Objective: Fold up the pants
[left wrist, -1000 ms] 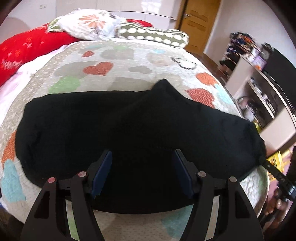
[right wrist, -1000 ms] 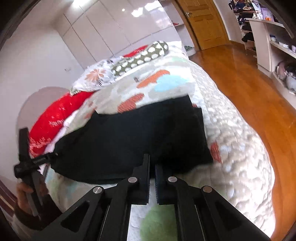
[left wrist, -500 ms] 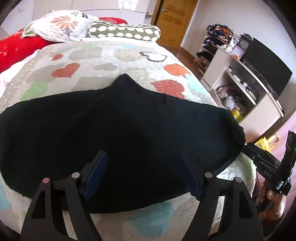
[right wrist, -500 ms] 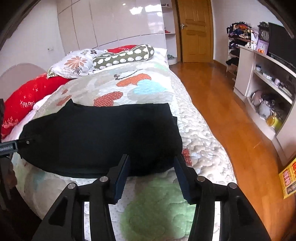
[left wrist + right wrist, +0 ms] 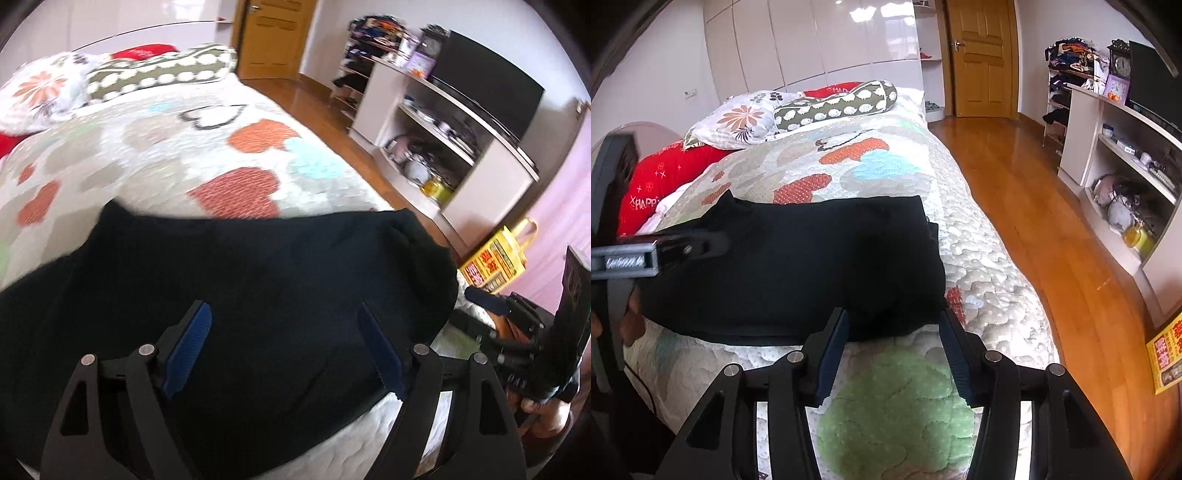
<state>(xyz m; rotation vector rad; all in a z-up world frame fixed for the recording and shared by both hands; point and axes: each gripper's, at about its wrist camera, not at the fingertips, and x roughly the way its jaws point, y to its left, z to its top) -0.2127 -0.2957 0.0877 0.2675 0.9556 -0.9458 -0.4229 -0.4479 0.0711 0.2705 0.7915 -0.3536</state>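
Left gripper (image 5: 284, 345) opening above black pants (image 5: 798, 266), lying crosswise on bed (image 5: 979, 258)

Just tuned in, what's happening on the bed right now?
A person holding a gripper in each hand is folding black pants spread across a quilted bed. Neither gripper grips the cloth at this moment: the left gripper hovers over the middle of the pants, its jaws opening with only fabric below them. The right gripper is open near the pants' edge closest to the camera, above a green patch of the quilt.
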